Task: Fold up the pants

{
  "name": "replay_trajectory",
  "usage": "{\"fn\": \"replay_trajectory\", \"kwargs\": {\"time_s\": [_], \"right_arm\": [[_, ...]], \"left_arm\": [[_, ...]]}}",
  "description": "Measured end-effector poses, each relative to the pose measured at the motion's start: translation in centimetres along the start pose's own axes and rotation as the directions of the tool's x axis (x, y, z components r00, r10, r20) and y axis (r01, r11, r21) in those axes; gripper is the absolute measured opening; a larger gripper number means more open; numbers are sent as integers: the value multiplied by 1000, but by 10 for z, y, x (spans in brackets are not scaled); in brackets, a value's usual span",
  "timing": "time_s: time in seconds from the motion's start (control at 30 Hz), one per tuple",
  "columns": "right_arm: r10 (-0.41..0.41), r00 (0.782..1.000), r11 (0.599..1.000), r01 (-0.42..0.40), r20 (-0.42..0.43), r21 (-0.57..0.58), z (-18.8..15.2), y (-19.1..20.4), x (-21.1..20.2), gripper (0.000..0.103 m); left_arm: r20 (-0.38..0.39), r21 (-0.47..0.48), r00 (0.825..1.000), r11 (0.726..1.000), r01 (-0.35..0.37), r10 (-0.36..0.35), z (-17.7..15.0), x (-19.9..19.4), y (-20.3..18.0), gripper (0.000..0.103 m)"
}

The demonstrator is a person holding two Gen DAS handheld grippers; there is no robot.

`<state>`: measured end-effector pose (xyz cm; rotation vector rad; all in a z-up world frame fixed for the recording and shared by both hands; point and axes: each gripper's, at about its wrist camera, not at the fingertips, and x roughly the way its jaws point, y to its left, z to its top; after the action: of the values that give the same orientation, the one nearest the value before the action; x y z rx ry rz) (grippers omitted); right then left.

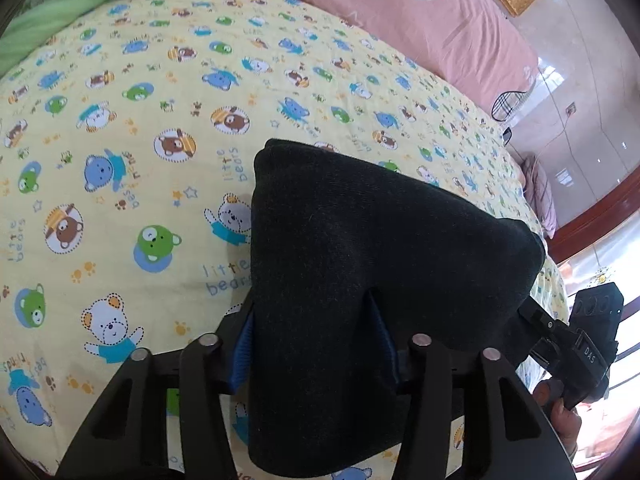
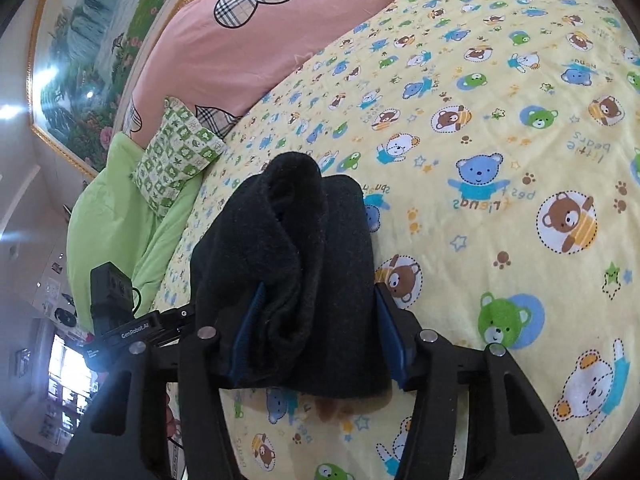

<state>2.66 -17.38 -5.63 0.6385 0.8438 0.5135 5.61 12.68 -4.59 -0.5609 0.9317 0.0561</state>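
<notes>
The black pants [image 1: 360, 260] hang bunched between both grippers above the yellow bear-print bedsheet [image 1: 120, 140]. My left gripper [image 1: 316, 344] is shut on one end of the pants, whose cloth fills the gap between the blue pads [image 1: 244, 352]. In the right wrist view the pants [image 2: 296, 264] are folded into thick layers. My right gripper [image 2: 316, 340] is shut on them, with cloth between the blue pads [image 2: 390, 340]. The right gripper also shows in the left wrist view [image 1: 576, 344], close beside the pants' right end.
A pink quilt with plaid hearts [image 2: 248, 32] lies along the far side of the bed. A green patterned pillow [image 2: 176, 156] and a light green blanket [image 2: 116, 216] lie at one corner. A framed painting [image 2: 84, 68] hangs on the wall. The yellow sheet [image 2: 520, 200] stretches wide around.
</notes>
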Motion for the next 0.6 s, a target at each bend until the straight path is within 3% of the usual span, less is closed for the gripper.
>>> {"fn": "replay_trajectory", "kwargs": {"time_s": [0.23,0.37,0.6], "right_arm": [[9,1000,999,-8,24,-40,-1,17,-9,43],[19,999,997,-17,33,-76,4,32,-13,42],[82,997,990,-82,-5,-115,12,60,7,42]], "left_arm": [[33,-30,999,999,29,-28,0,-20,1,34],[67,-33,997,999,34,-32,-1,-40,2,33],[154,-69,988,998,-10,21,0,-82,23,33]]}}
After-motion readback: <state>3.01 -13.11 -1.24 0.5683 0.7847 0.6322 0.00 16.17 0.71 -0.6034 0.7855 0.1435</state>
